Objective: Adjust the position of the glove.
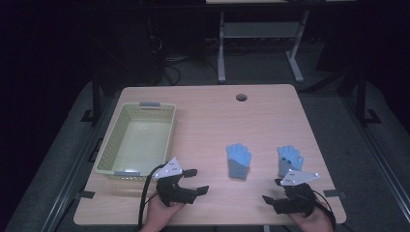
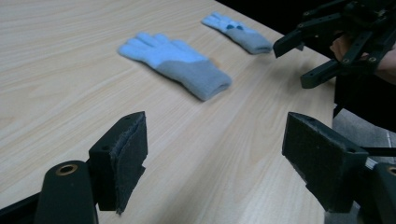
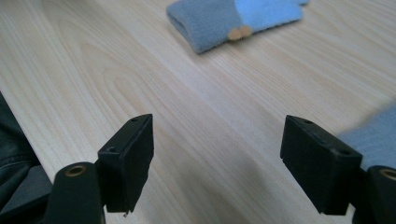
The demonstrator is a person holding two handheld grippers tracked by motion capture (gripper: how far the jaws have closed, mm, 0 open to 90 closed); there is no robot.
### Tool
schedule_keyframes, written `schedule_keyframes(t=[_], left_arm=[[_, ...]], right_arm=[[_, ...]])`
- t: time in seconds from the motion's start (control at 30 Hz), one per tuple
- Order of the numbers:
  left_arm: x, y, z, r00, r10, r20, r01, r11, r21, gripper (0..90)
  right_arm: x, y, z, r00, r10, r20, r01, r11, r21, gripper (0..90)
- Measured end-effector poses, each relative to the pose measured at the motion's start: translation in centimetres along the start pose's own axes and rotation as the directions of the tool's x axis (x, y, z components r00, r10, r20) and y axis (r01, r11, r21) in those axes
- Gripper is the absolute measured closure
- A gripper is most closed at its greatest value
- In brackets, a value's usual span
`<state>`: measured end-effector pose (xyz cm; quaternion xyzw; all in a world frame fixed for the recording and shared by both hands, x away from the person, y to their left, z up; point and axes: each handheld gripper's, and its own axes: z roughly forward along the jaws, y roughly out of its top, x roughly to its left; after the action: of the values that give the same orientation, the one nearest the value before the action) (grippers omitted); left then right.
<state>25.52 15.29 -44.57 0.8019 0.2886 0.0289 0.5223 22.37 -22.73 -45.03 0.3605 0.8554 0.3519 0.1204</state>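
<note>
Two light blue gloves with grey cuffs lie flat on the wooden table [image 1: 212, 121]. One glove [image 1: 239, 161] [image 2: 177, 60] [image 3: 224, 16] is near the middle. The other glove [image 1: 290, 158] [image 2: 238, 32] [image 3: 376, 137] lies to its right. My left gripper [image 1: 199, 181] [image 2: 219, 154] hovers low at the front, left of the middle glove, open with nothing between its pads. My right gripper [image 1: 270, 190] [image 3: 217, 163] is at the front right, just in front of the right glove's cuff, also open over bare wood. In the left gripper view the right gripper [image 2: 327, 51] shows at the upper right.
A pale green plastic basket [image 1: 109, 145] stands on the table's left side, with nothing in it. A round cable hole [image 1: 241, 97] is near the far edge. Behind the table stand the legs of another desk [image 1: 221, 53] on a dark floor.
</note>
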Motion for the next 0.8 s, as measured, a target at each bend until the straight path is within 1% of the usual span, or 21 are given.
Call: schedule_keyframes(t=[0.03, 0.07, 0.13, 0.17, 0.23, 0.3, 0.33, 0.37, 0.43, 0.6, 0.8], left_arm=[[0.0, 0.0, 0.0, 1.0000, 0.000, 0.000, 0.000, 1.0000, 0.000, 22.2], [-0.2, 0.0, 0.0, 0.9999, 0.012, 0.000, -0.012, 0.9999, 0.000, 22.2], [-0.3, 0.0, 0.1, 0.9998, 0.011, 0.017, -0.011, 0.9999, -0.009, 21.8], [-0.3, 0.0, 0.1, 0.9998, 0.011, 0.017, -0.011, 0.9999, -0.009, 21.6], [-0.4, 0.0, 0.1, 0.9995, 0.027, 0.014, -0.027, 0.9996, -0.001, 21.3], [-0.4, 0.0, 0.0, 0.9994, 0.033, 0.007, -0.033, 0.9995, 0.002, 21.2], [-0.4, 0.0, 0.0, 0.9997, 0.025, 0.007, -0.025, 0.9997, 0.002, 21.2], [-0.4, 0.0, 0.0, 0.9997, 0.025, 0.007, -0.025, 0.9997, 0.002, 21.2], [-0.3, -0.1, -0.1, 0.9998, 0.019, 0.006, -0.019, 0.9998, -0.003, 21.2], [-0.3, 0.1, -0.4, 0.9998, 0.021, -0.001, -0.021, 0.9997, -0.016, 21.3], [-0.3, 0.1, -0.4, 0.9998, 0.019, -0.004, -0.019, 0.9997, -0.014, 21.3]], right_arm=[[0.0, 0.0, 0.0, 1.0000, 0.000, 0.000, 0.000, 1.000, 0.000, 24.9], [0.0, 0.0, 0.1, 1.0000, 0.000, -0.004, 0.000, 1.000, -0.004, 24.2], [0.1, 0.1, 0.1, 1.0000, -0.002, -0.004, 0.002, 1.000, 0.000, 24.2], [0.1, 0.1, 0.2, 0.9999, -0.012, -0.005, 0.012, 1.000, 0.000, 24.1], [0.2, 0.2, 0.2, 0.9999, -0.010, -0.008, 0.010, 1.000, 0.012, 24.0], [0.3, 0.3, 0.3, 0.9999, -0.008, -0.011, 0.008, 1.000, 0.011, 24.0], [0.2, 0.4, 0.4, 0.9998, -0.016, -0.012, 0.016, 1.000, 0.012, 24.0], [0.2, 0.5, 0.4, 0.9999, -0.005, -0.011, 0.005, 1.000, 0.014, 24.0], [0.0, 0.6, 0.6, 0.9999, -0.007, -0.015, 0.008, 1.000, 0.017, 24.1], [-0.2, 0.9, 0.9, 0.9999, -0.007, -0.014, 0.007, 1.000, 0.025, 24.0], [-0.2, 1.3, 0.7, 0.9999, -0.012, -0.009, 0.012, 1.000, 0.021, 24.1]])
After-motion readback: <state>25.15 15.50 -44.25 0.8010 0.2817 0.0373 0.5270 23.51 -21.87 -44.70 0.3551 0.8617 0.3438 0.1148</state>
